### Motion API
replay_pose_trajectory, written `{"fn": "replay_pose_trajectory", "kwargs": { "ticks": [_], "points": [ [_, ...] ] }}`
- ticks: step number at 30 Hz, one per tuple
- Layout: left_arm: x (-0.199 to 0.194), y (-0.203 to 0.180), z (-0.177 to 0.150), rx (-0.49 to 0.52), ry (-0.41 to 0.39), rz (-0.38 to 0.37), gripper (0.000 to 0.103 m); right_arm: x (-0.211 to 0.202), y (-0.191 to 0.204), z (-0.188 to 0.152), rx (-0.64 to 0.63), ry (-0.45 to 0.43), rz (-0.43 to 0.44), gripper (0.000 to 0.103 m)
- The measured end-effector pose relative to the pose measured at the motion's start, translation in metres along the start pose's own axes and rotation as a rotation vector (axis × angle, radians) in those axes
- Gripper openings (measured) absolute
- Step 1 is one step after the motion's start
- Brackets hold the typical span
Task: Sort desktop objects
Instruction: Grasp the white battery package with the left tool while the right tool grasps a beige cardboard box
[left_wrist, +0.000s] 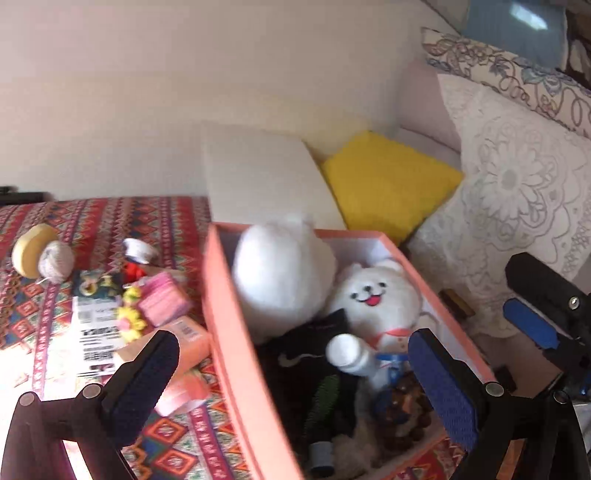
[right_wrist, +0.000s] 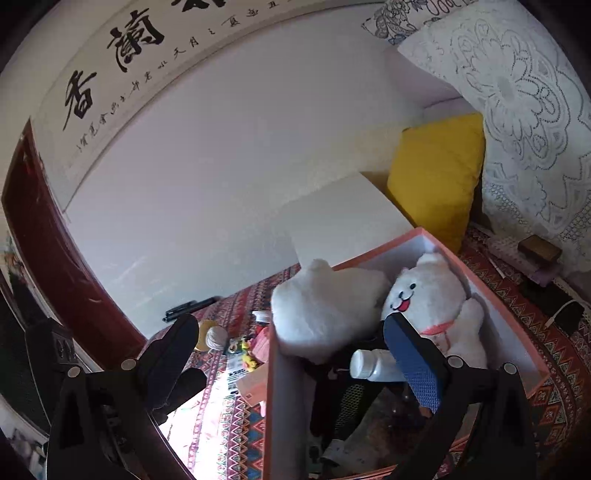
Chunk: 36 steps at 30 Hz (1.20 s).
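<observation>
A salmon-pink cardboard box (left_wrist: 236, 332) has a white inside. A white plush dog (left_wrist: 376, 295) wears an orange collar. The woven tablecloth (left_wrist: 110, 218) shows red geometric bands. A plain yellow cushion (left_wrist: 388, 177) adjoins white lace (left_wrist: 517, 184).

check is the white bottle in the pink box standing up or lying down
Lying down: the white bottle rests on its side atop dark items inside the pink box.

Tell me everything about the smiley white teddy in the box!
The white plush bear is fluffy, with small round ears, black dot eyes and an open pink smiling mouth. It wears an orange ribbon at its neck. It lies on its back inside the orange box, leaning against a bigger white plush, with a white bottle just below it.
</observation>
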<state>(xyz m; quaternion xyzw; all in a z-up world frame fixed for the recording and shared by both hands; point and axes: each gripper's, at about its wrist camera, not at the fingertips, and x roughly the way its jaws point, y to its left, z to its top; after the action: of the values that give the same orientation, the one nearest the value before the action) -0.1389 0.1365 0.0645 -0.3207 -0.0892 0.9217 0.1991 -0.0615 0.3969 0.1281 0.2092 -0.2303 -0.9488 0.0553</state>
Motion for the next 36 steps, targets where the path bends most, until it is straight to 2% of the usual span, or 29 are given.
{"fn": "replay_pose_trajectory", "kwargs": {
  "ticks": [6,9,11,14,16,17,19,23,27,29,30,31,34,36],
  "points": [
    [-0.013,0.065,-0.003,-0.068,-0.006,0.095,0.102,0.05,0.065,-0.027,-0.076,0.084,0.072,0.103],
    [-0.013,0.103,-0.009,-0.104,0.0,0.15,0.102,0.088,0.099,-0.053,-0.118,0.17,0.079,0.103],
    [-0.01,0.131,-0.014,-0.129,0.009,0.19,0.102,0.117,0.116,-0.075,-0.135,0.249,0.049,0.103],
    [-0.006,0.173,-0.023,-0.167,0.022,0.251,0.102,0.167,0.13,-0.111,-0.142,0.371,-0.07,0.103],
    [0.001,0.196,-0.031,-0.193,0.035,0.274,0.102,0.2,0.134,-0.133,-0.176,0.417,-0.2,0.103],
    [0.005,0.205,-0.034,-0.21,0.044,0.277,0.102,0.213,0.138,-0.14,-0.208,0.418,-0.258,0.103],
    [0.013,0.222,-0.04,-0.236,0.061,0.28,0.102,0.235,0.15,-0.148,-0.277,0.383,-0.321,0.102],
    [0.021,0.235,-0.044,-0.234,0.075,0.288,0.102,0.281,0.149,-0.157,-0.22,0.429,-0.396,0.102],
    [0.022,0.239,-0.043,-0.208,0.076,0.306,0.102,0.319,0.13,-0.173,-0.278,0.467,-0.56,0.098],
    [0.023,0.241,-0.042,-0.206,0.077,0.309,0.102,0.325,0.104,-0.182,-0.16,0.562,-0.492,0.086],
    [0.024,0.243,-0.042,-0.209,0.077,0.309,0.102,0.321,0.098,-0.183,-0.118,0.579,-0.472,0.072],
    [0.028,0.24,-0.042,-0.205,0.081,0.305,0.102,0.31,0.099,-0.18,-0.11,0.557,-0.443,0.064],
    [0.04,0.228,-0.041,-0.184,0.099,0.288,0.102,0.271,0.109,-0.16,-0.049,0.533,-0.261,0.058],
    [0.049,0.22,-0.041,-0.171,0.111,0.277,0.102,0.239,0.121,-0.141,-0.061,0.479,-0.169,0.056]
  ]
}}
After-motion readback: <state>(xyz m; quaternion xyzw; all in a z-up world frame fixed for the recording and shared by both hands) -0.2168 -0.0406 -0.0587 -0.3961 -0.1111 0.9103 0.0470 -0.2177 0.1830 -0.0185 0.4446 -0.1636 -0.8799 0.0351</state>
